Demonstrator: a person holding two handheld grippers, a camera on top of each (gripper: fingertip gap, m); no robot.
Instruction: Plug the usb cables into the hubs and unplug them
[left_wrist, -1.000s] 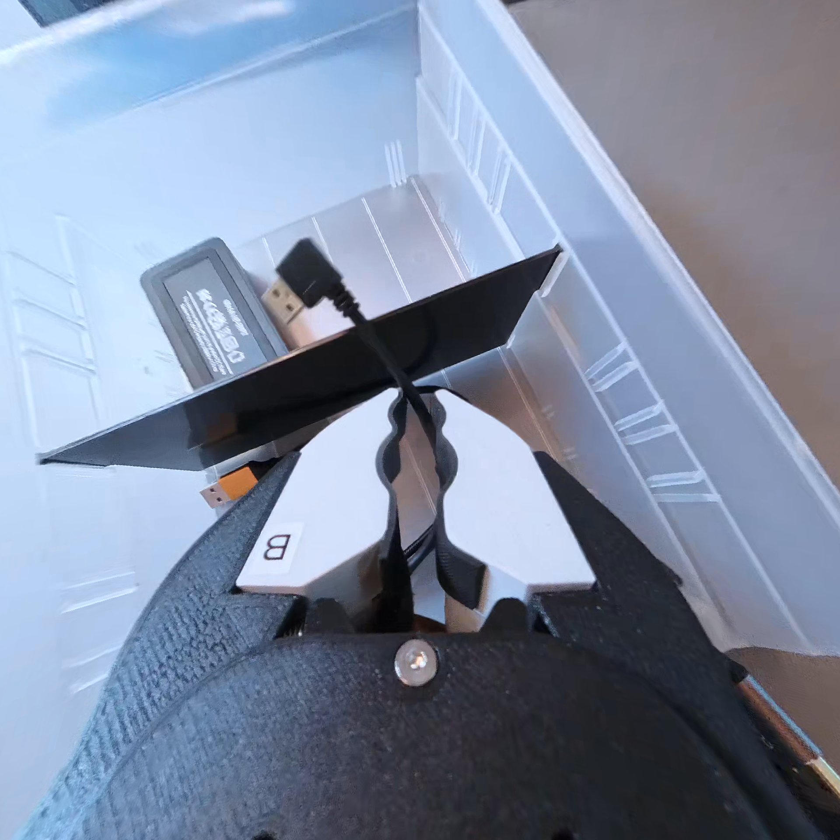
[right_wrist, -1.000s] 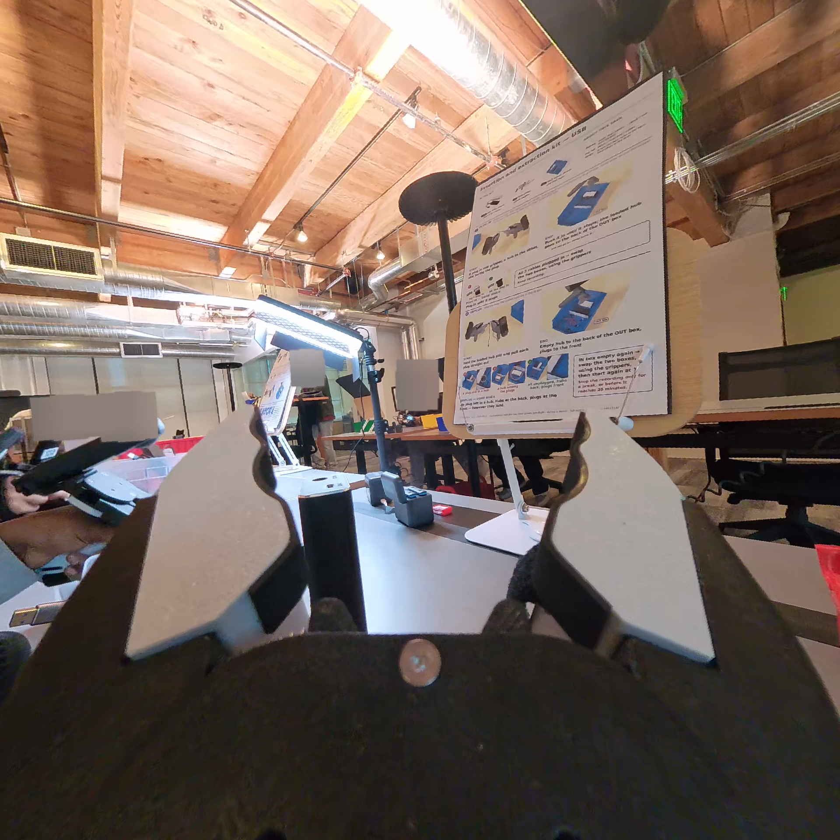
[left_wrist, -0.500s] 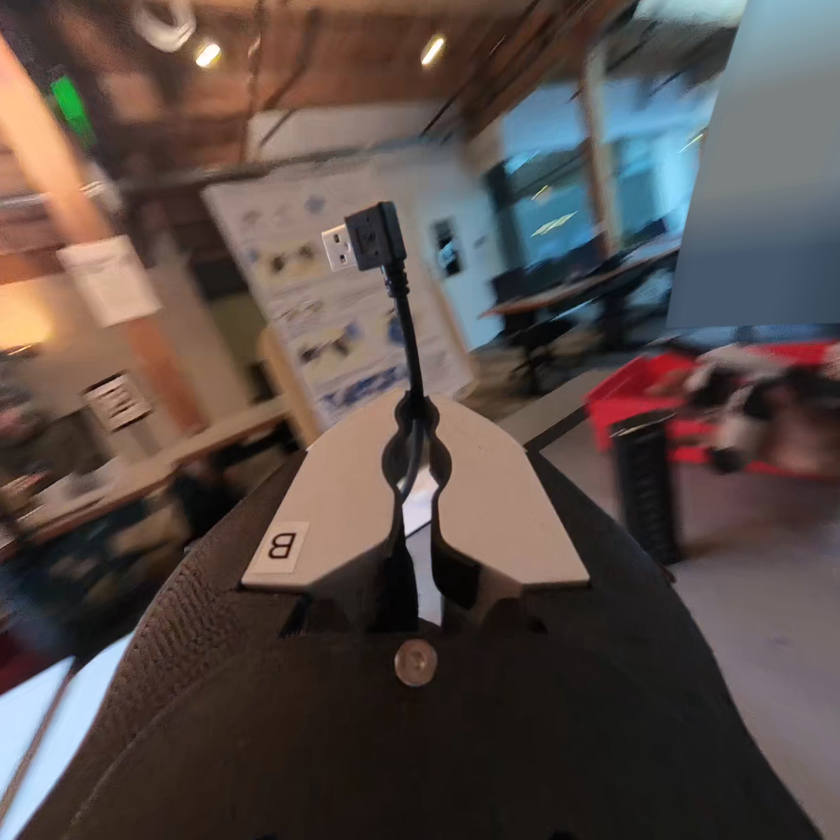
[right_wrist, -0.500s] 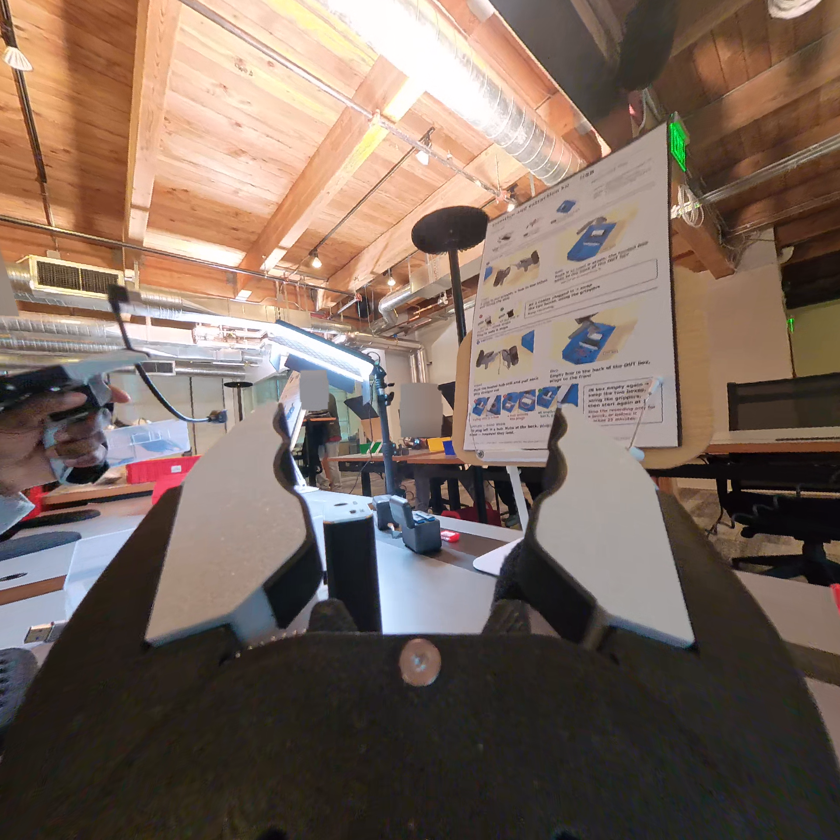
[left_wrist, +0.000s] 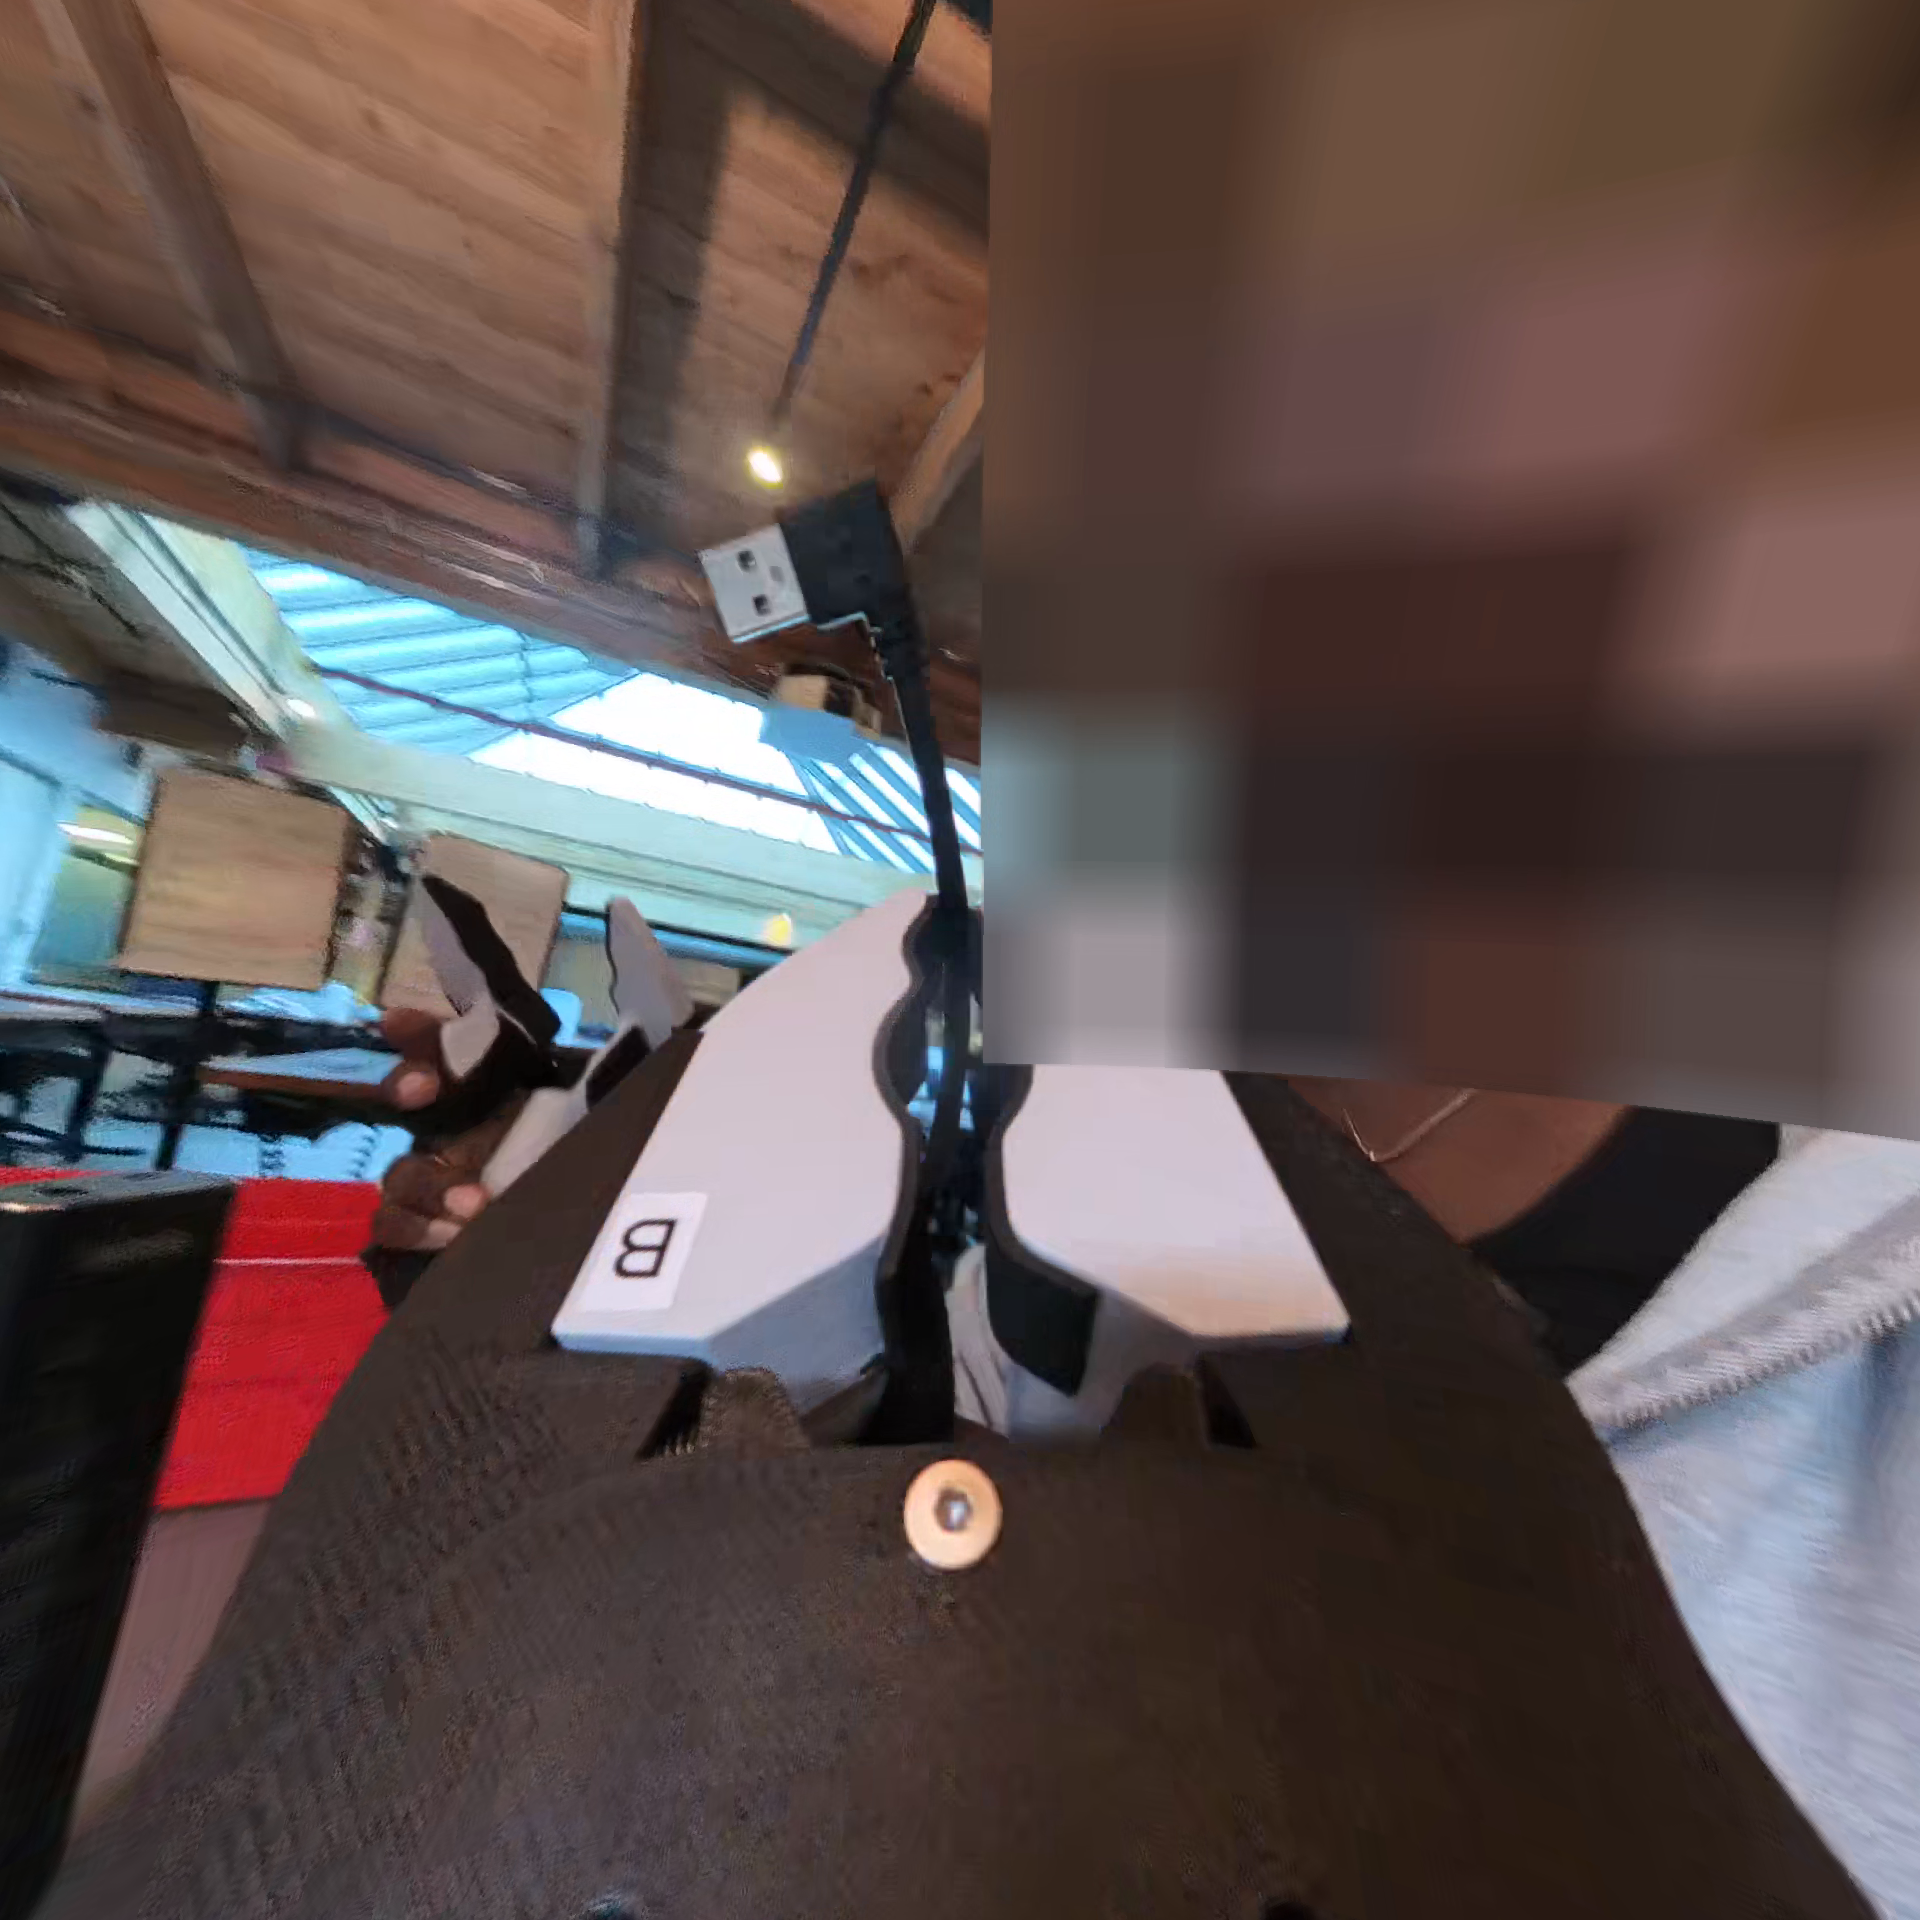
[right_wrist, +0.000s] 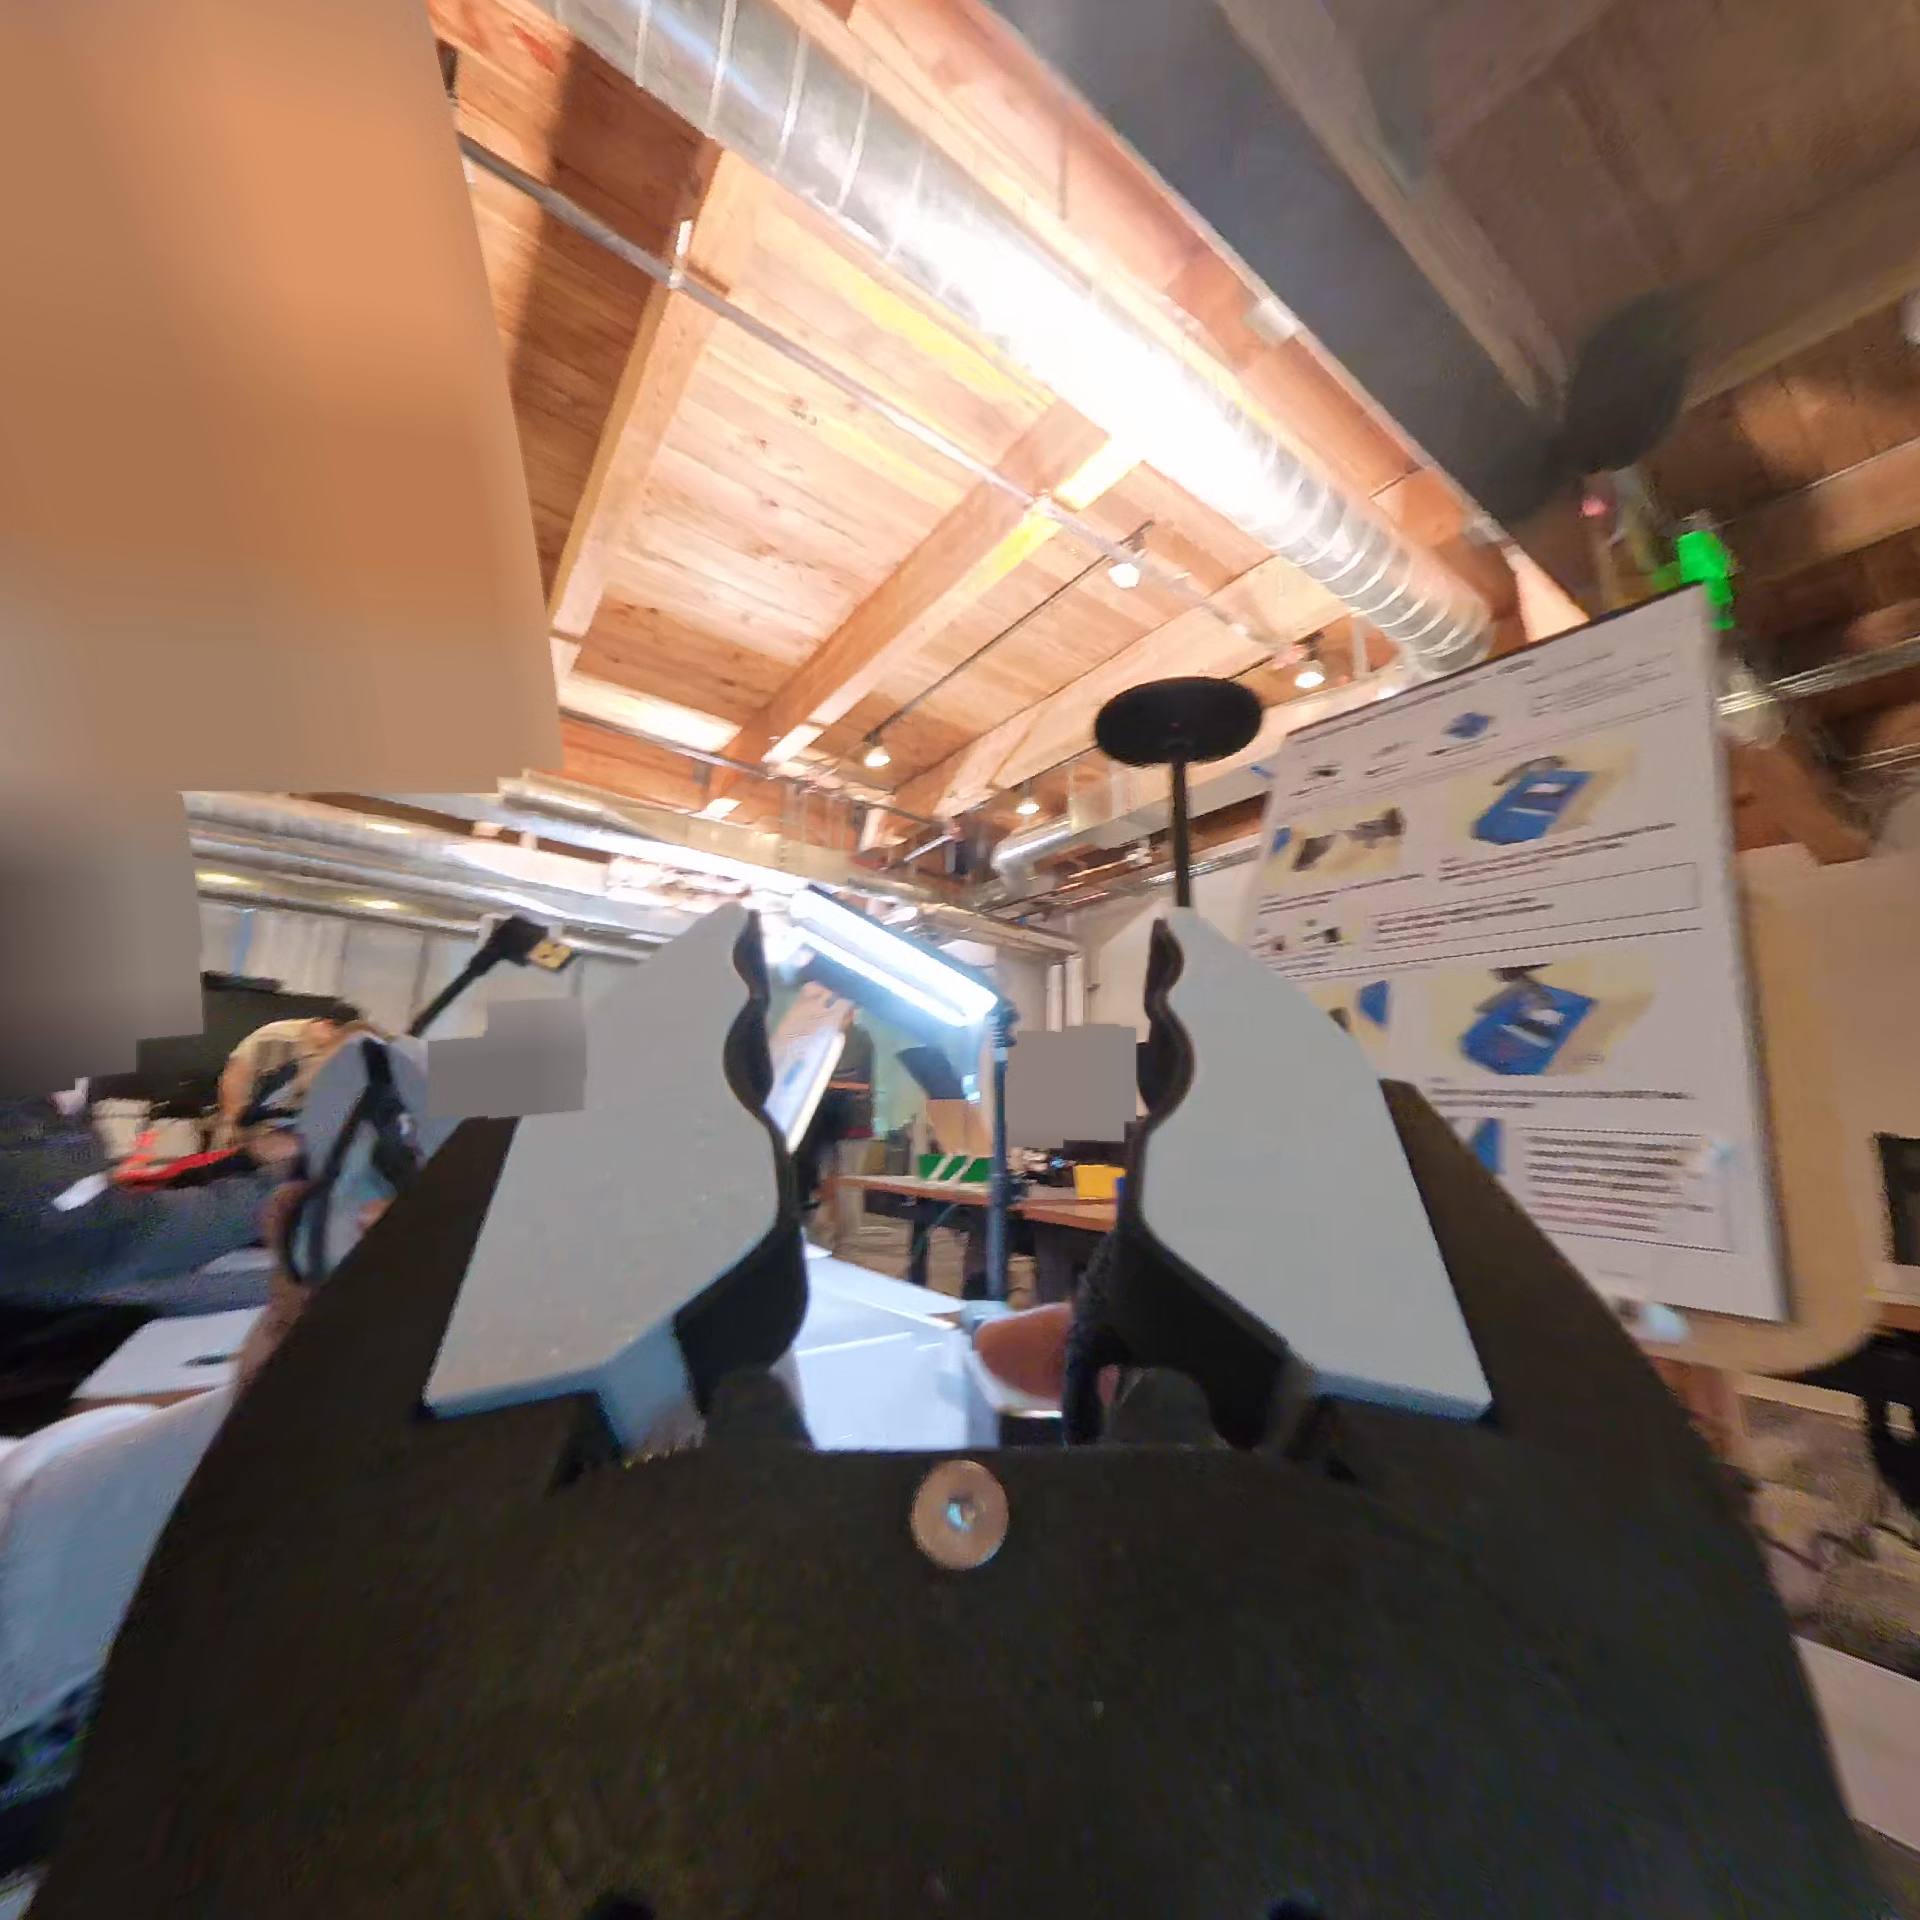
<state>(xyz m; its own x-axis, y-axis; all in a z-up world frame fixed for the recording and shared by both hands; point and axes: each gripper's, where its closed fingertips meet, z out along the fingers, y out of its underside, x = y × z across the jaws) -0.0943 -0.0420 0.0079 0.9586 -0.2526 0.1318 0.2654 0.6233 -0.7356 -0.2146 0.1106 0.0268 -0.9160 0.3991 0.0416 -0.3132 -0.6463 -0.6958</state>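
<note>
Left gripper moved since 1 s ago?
Yes. The left gripper, shut on the USB cable, has risen out of the clear bin; wooden ceiling now fills its background.

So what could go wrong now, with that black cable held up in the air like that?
1. The left tool pinches only the thin black USB cable, well below its right-angle plug, so the plug may wobble or twist when aimed at a port.
2. The cord might slip through the tool's scalloped fingers.
3. The right tool is open and empty, and no hub is in view to steady.
</note>
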